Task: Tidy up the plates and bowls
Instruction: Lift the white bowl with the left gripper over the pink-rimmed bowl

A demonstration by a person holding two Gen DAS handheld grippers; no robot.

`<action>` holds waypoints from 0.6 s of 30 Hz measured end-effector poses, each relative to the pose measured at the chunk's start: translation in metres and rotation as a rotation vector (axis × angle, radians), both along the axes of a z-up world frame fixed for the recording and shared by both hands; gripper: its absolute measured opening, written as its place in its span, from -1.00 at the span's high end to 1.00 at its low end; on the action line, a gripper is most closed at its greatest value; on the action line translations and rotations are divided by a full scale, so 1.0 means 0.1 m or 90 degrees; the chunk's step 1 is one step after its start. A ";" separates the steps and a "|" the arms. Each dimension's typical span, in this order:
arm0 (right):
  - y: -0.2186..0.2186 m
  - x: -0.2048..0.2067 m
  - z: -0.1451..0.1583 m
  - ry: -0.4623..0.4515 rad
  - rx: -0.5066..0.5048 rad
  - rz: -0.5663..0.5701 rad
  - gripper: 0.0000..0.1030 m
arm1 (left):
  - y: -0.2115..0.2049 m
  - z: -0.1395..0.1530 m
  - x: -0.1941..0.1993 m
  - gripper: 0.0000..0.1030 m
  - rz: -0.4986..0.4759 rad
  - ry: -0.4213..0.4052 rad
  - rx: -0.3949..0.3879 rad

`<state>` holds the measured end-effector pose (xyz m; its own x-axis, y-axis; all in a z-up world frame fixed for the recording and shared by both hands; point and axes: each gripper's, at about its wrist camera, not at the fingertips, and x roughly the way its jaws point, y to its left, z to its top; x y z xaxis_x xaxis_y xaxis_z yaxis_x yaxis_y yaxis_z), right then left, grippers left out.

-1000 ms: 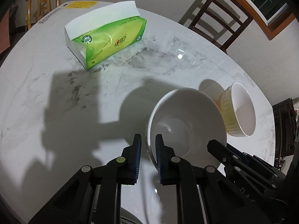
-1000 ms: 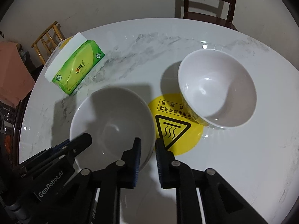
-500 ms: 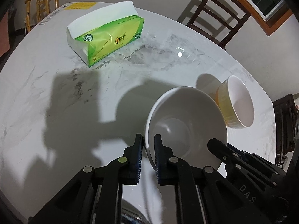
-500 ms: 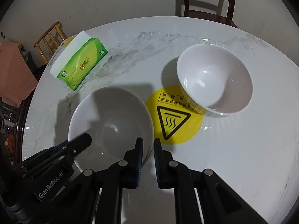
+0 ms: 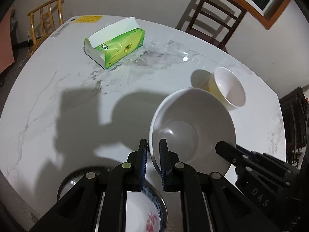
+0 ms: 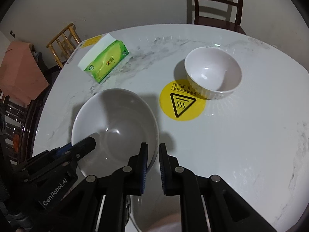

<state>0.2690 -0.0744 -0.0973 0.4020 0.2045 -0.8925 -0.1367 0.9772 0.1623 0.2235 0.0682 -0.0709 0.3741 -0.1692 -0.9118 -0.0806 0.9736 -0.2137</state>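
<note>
A large white bowl (image 5: 193,123) is held above the marble table (image 5: 58,89). My left gripper (image 5: 153,150) is shut on its near-left rim. My right gripper (image 6: 152,154) is shut on the same bowl's (image 6: 115,119) right rim; it shows in the left wrist view as a dark arm (image 5: 251,166). A smaller white ribbed bowl (image 6: 212,73) stands on the table beyond a yellow warning sticker (image 6: 182,102); it also shows in the left wrist view (image 5: 229,87). Under the left gripper lies a patterned bowl (image 5: 143,210) with a dark rim.
A green tissue pack (image 5: 115,44) lies at the far left of the table, also in the right wrist view (image 6: 105,62). A dark wooden chair (image 6: 216,3) stands behind the table and a light wooden chair (image 5: 46,19) at the far left.
Both grippers have lifted and drawn the large white bowl back toward the near edge. The tissue pack and small bowl look farther away, and the patterned bowl has come into view below.
</note>
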 end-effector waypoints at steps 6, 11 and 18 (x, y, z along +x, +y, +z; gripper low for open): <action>-0.17 -0.43 0.21 -0.025 -0.002 -0.007 0.77 | -0.17 0.19 -0.34 0.81 -0.021 -0.016 0.003; -0.35 -0.83 0.27 -0.027 -0.015 -0.015 0.76 | -0.39 0.33 -0.69 0.82 -0.040 -0.034 0.011; -0.65 -1.28 0.29 -0.043 -0.025 -0.044 0.76 | -0.74 0.31 -1.06 0.82 -0.089 -0.019 0.012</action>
<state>0.1408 -0.1392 -0.0687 0.4729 0.1393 -0.8700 -0.0783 0.9902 0.1159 0.1178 -0.0057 -0.0396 0.3753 -0.2050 -0.9039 0.0625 0.9786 -0.1960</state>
